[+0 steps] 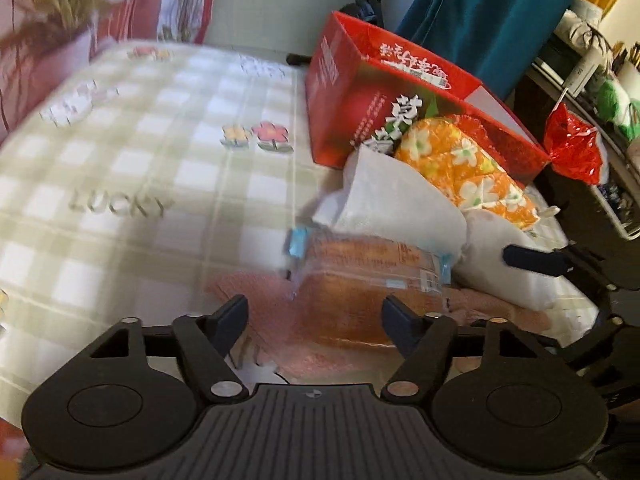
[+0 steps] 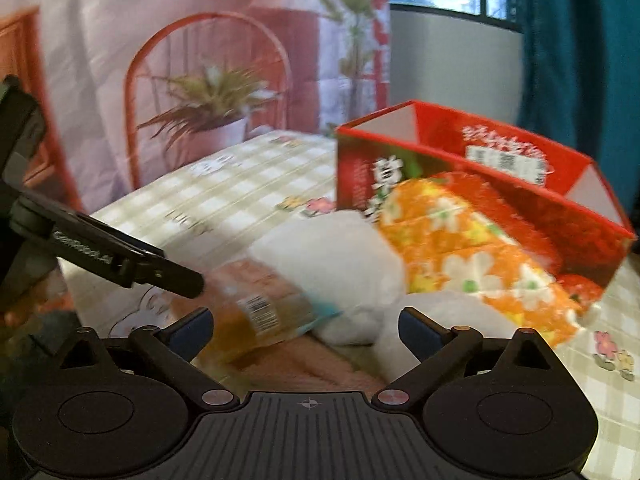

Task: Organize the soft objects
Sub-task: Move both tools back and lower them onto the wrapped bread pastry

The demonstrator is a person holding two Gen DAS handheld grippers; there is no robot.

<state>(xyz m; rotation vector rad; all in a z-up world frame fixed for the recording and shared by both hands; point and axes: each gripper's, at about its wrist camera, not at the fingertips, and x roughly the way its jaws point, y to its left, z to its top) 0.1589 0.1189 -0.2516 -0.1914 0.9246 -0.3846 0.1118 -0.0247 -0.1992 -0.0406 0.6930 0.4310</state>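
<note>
Bread in a clear wrapper (image 1: 372, 276) is seen from both wrist views, but from opposite ends. In the left wrist view its long axis runs roughly across the picture, with a blue-sealed end (image 1: 298, 242) toward the left and the loaf lying on a pink towel (image 1: 276, 320) spread over the checked bench (image 1: 140, 168). In the right wrist view the same bread (image 2: 256, 304) is tilted, its barcode label facing the camera and its length running from lower left up toward the pile behind.

The left tool (image 1: 316, 320) is released, its jaws standing apart with the near end of the bread between them; whether a pad touches the wrapper cannot be told. The right tool (image 2: 306, 328) is released too, jaws wide, with the bread's end and white soft things in the gap. Each view shows the other tool: the right tool's dark finger (image 1: 532, 260) at the right edge, the left tool's arm (image 2: 132, 260) entering from the left.

Only the left wrist view shows a white folded cloth (image 1: 396, 200) resting over the bread. An orange flowered cushion (image 2: 472, 264) leans against an open red box (image 2: 480, 184) in both views. A white plush thing (image 2: 332, 256) lies between bread and cushion. Both pictures are blurred.
</note>
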